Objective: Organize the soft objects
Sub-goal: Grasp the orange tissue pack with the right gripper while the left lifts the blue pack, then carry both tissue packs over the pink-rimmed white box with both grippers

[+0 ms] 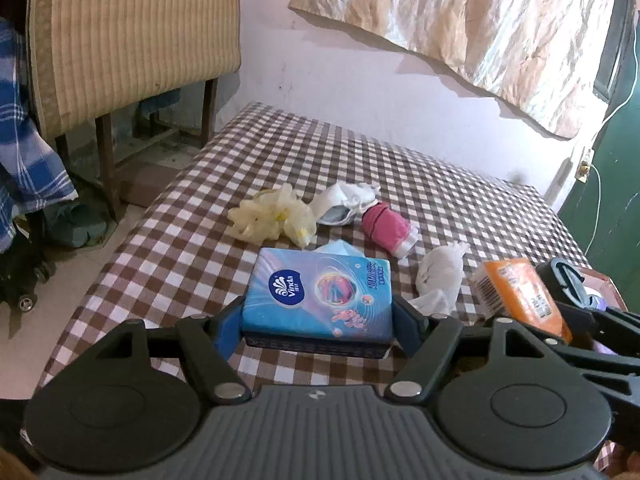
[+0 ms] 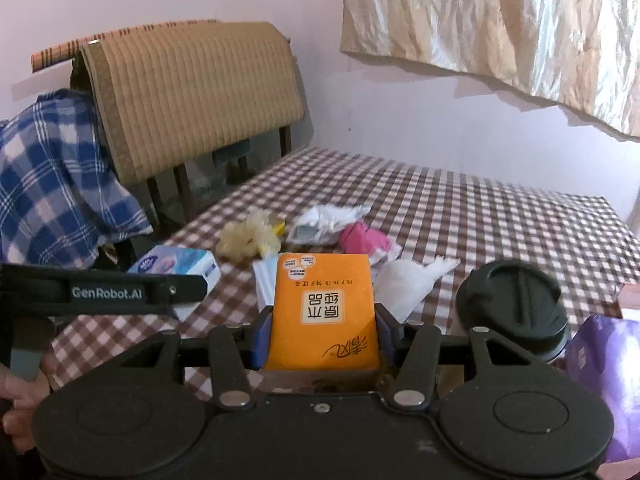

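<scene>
Setting: home bedroom | Evidence: bed (image 1: 400, 168) in checked sheet; plaid cloth (image 2: 52, 184) draped beside chair (image 2: 192, 100); curtain (image 1: 480, 20) on wall.

left gripper (image 1: 318, 316): black body, blue pads | right gripper (image 2: 320, 334): silver screws, GenRobot.AI marking

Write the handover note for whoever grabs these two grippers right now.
Left gripper: shut on the blue tissue pack.
Right gripper: shut on the orange tissue pack.
Both packs are held over the checked bed.
Loose on the bed: yellow plastic bag, pink cloth roll, white cloth, crumpled white tissue.
Done: two packs gripped.
Left: place both packs, then gather the loose items.
</scene>
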